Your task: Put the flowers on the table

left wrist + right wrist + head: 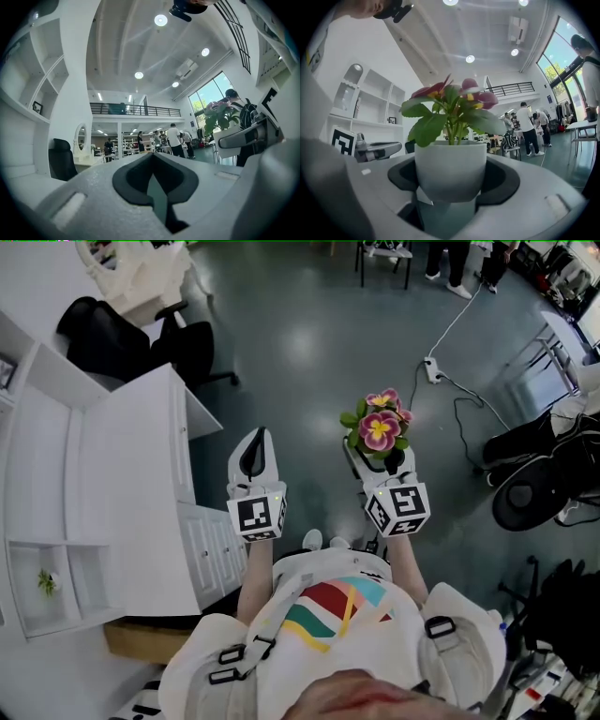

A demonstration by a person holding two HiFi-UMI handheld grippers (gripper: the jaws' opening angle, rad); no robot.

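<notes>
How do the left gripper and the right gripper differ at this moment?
The right gripper has its fingers clamped on a white flower pot, held upright with its pink flowers; the left gripper holds nothing. The left gripper's fingers are together, while the right gripper's stand wide around the pot. The left gripper is nearer the white table. Both are white and held out over the floor.

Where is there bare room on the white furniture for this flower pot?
The broad white top left of the left hand-held gripper is bare, bordered by the black chair at its far end and the drawers below its right edge. The cubbies at its near end are tight; one holds a small plant.
</notes>
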